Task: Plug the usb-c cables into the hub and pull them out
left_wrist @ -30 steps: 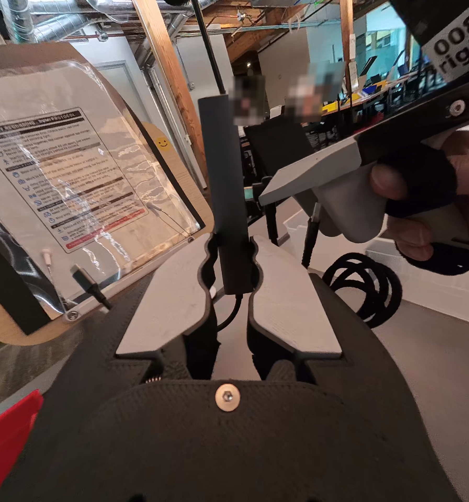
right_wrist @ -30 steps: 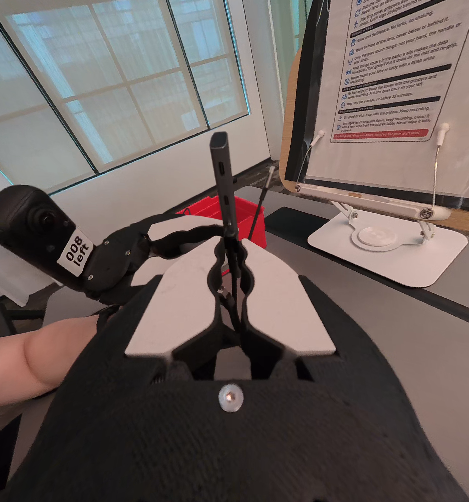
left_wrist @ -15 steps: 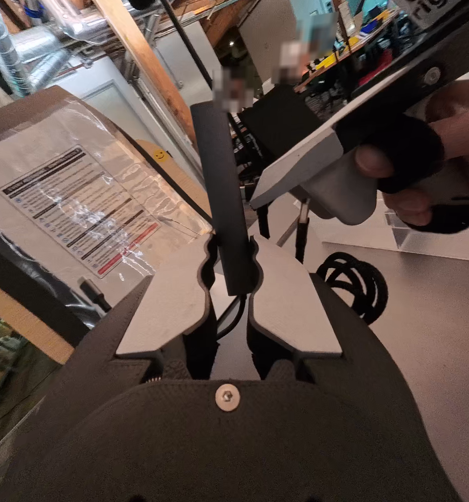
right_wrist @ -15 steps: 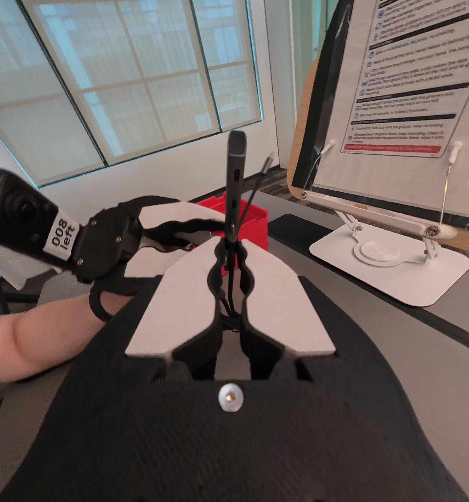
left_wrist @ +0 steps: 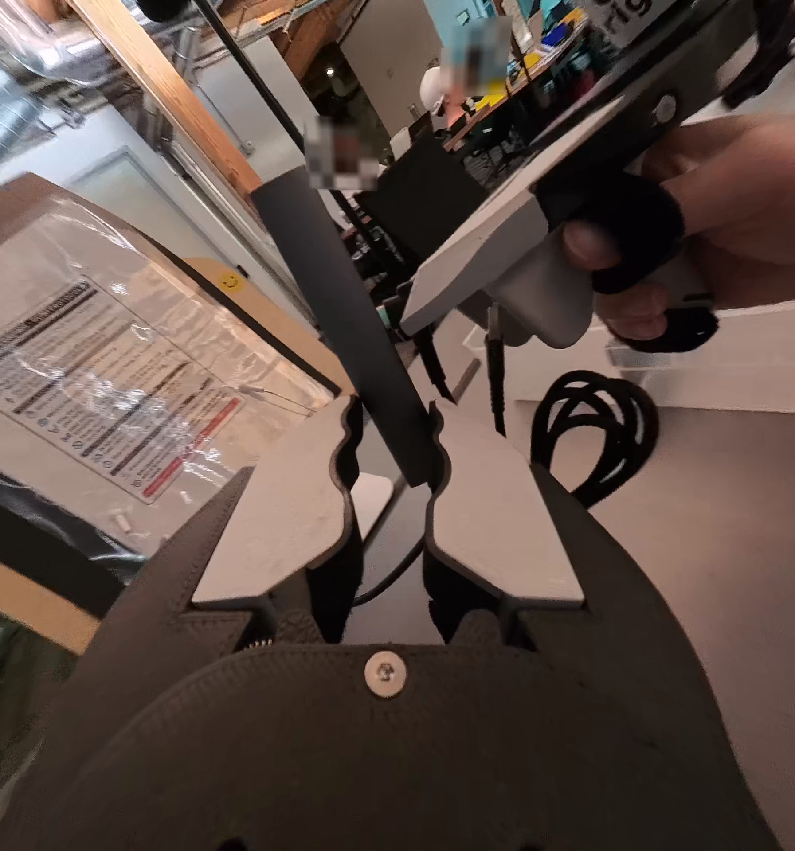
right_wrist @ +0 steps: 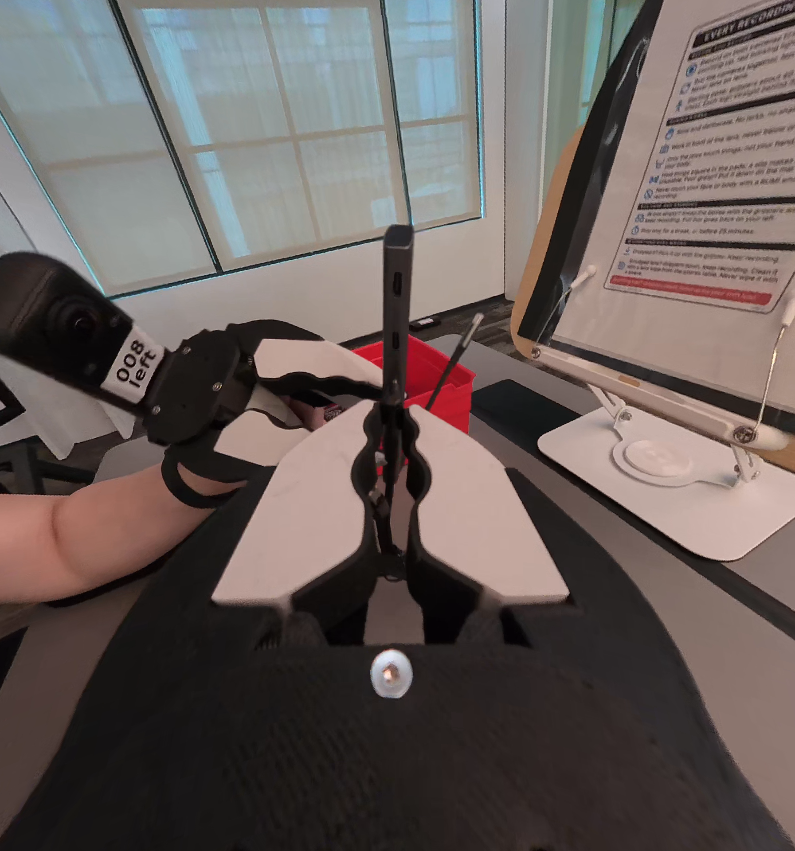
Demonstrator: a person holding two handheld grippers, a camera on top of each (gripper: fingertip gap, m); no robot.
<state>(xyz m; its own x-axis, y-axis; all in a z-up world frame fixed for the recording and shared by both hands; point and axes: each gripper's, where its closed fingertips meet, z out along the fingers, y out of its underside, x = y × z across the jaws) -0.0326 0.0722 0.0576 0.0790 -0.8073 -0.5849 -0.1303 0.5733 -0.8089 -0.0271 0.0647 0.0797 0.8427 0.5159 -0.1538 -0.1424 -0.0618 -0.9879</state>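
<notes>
We are holding the dark hub (left_wrist: 340, 331) upright above the grey bench (left_wrist: 708, 529), the left gripper (left_wrist: 393, 442) pinching its lower end between nearly closed fingers (left_wrist: 289, 511). The right gripper (right_wrist: 390, 433), fingers (right_wrist: 308, 511) almost together, is clamping a thin black cable (right_wrist: 388, 465) just beside the hub's port edge.

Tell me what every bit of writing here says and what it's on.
Wording is not quoted; these bear it:
White tag on the left gripper: short black print.
White tag on the right gripper: cut off by the frame.
Laminated sheet on the white stand: many printed lines, blurred.
Yellow sticker on the board: a smiley, no words.
</notes>
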